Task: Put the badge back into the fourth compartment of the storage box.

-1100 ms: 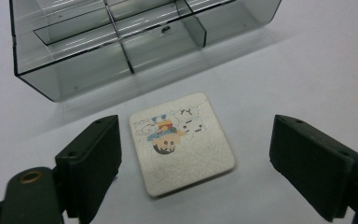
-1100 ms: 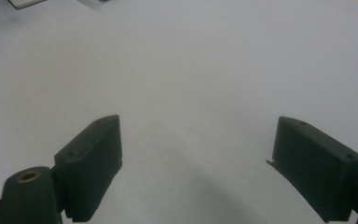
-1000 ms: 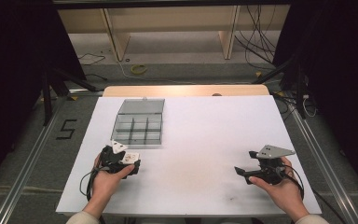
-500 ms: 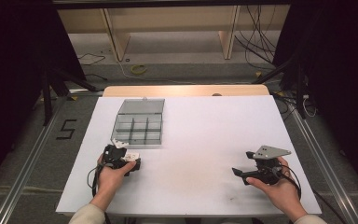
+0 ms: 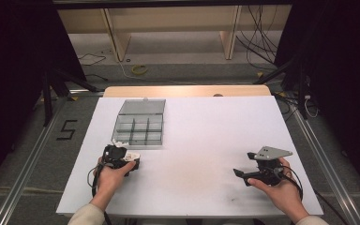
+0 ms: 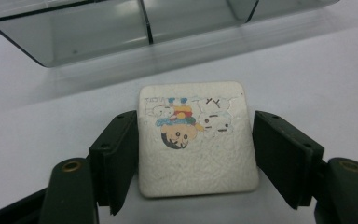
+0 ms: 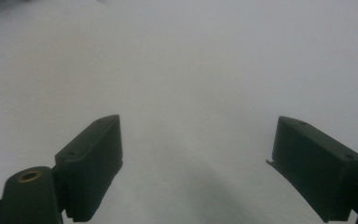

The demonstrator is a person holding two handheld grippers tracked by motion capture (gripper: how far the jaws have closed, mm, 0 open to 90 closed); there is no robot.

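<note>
Down at the near edge of the white table, two hands come in, one gripper apiece. The left hand carries the left gripper, and between its two black jaws lies a single white square tile, flat on the table. The left jaw presses the tile's edge; the right jaw sits just beside the other edge, a thin gap showing, so the tongs are narrowed around the tile but not clearly clamped on it. On the tile's face there's a small cartoon sticker: a round orange face with dark hair, flanked by two white bear-like faces, all seen upside down from the left gripper view. Some tiny letters run along the top of the sticker; only something like "YY" can be made out, the rest is too worn to read.

Over on the right, the right hand holds the right gripper low over bare table, jaws spread wide, nothing between them. Its grey three-cornered plate rides on top.

Moving farther out: just beyond the tile sits one clear plastic organiser box, lid standing open at the back, dividers splitting it into six compartments, three across and two deep. Beyond the table's left edge, a large "5" is marked on the grey floor.
</note>
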